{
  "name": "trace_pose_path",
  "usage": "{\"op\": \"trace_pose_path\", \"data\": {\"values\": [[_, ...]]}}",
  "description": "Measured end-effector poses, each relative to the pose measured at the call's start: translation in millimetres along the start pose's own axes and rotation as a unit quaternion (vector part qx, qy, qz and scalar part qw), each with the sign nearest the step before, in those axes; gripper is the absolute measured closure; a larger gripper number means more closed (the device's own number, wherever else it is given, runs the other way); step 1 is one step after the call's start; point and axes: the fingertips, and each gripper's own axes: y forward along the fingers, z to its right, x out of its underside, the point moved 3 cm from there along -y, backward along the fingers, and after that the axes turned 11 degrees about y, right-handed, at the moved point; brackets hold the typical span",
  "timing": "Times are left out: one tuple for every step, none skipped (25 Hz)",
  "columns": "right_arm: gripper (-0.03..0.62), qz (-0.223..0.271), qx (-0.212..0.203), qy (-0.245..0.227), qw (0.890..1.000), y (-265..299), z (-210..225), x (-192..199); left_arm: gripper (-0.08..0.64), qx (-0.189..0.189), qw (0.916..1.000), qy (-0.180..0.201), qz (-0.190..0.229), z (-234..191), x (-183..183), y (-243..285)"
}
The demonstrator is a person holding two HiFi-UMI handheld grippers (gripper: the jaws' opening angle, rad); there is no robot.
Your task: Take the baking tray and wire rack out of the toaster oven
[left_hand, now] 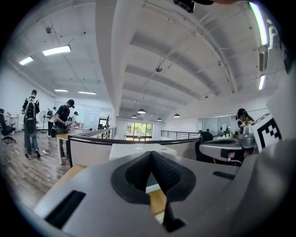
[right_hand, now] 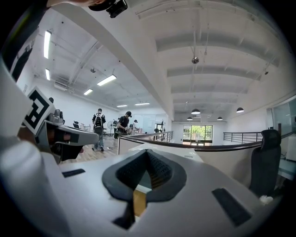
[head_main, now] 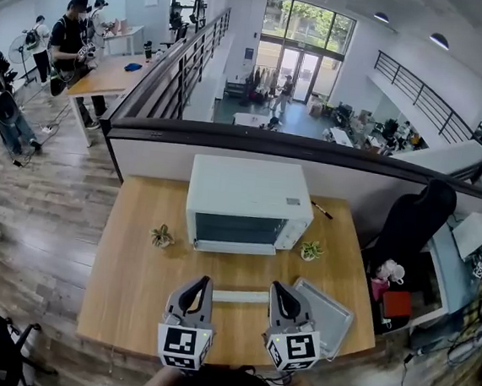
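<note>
Left hand-held gripper [head_main: 203, 284]: closed, pads pressed tip to tip, nothing between them; low over the near edge of the wooden desk [head_main: 132, 262], pointing level.

Right hand-held gripper [head_main: 277, 288]: likewise closed and empty; alongside the left one, well apart from it, aimed the same way.

Straight ahead of both, at the far side of the desk: white toaster oven [head_main: 240, 203], glass door shut, handle bar along its lower edge; interior too dark to tell what sits inside.

Just to the outer right of the right hand-held gripper: grey baking tray [head_main: 333, 318], flat on the desk, skewed to the desk edge; partly overlapped by the gripper body in the head view, contact not discernible.

Between the two hand-held grippers, slightly ahead of their tips: pale narrow strip [head_main: 239, 296] on the desk; identity unclear, possibly the wire rack, not confirmable.

Ahead and left of the left hand-held gripper: small potted plant [head_main: 162, 236] beside the oven; ahead and right of the right one: second potted plant [head_main: 310, 251]; beyond that, a pen [head_main: 321, 210] near the desk's back edge.
</note>
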Motion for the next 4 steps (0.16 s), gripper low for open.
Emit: {"op": "trace_pose_path", "data": {"values": [[0.584, 0.0, -0.001, 0.001, 1.0, 0.6, -3.5, 1.7, 0.538, 0.0, 1.0, 0.0, -0.001, -1.6, 1.9, -2.2], [0.584, 0.0, -0.002, 0.001, 1.0, 1.3, -7.5, 3.6, 0.538, 0.0, 1.0, 0.0, -0.001, -3.7, 4.2, -4.8], [0.584, 0.0, -0.003, 0.001, 1.0, 2.0, -11.8, 5.7, 0.538, -0.001, 1.0, 0.0, -0.001, -6.0, 6.5, -7.7], [0.584, 0.001, -0.004, 0.002, 1.0, 2.7, -16.3, 7.9, 0.538, -0.001, 1.0, 0.0, -0.001, -8.4, 9.0, -10.7]]}}
